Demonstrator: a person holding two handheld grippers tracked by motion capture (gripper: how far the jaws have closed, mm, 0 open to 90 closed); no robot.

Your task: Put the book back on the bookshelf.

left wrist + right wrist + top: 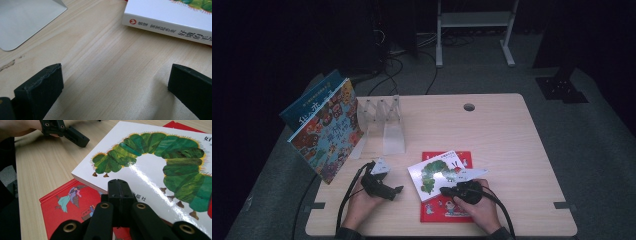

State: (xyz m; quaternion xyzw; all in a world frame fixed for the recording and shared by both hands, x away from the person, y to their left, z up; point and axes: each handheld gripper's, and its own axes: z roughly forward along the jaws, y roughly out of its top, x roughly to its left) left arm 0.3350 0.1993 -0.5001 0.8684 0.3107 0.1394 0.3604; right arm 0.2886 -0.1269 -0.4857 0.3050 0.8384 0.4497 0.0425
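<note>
Two tools are at work at the near edge of the tabletop [512,130]. The right tool [446,190] has its jaws pressed flat together, nothing between them, and its tip sits at the near corner of the white caterpillar book [439,172]; in the right gripper view the closed jaws point straight at that book's lower edge, and whether they touch it I cannot tell. The white book lies askew on top of a red book [462,159], whose cover sticks out on the near side and the far side. Over to the left, the left tool [398,190] has its jaws standing wide apart, empty, low above bare wood, just beside the white book; the left gripper view looks between those jaws at the book's spine [172,29]. A little farther back, a clear divider rack [384,122] stands on the tabletop, well apart from both tools. At the far left, a colourful picture book [329,132] leans tilted against the rack's end, and a blue book [312,105] leans behind it.
</note>
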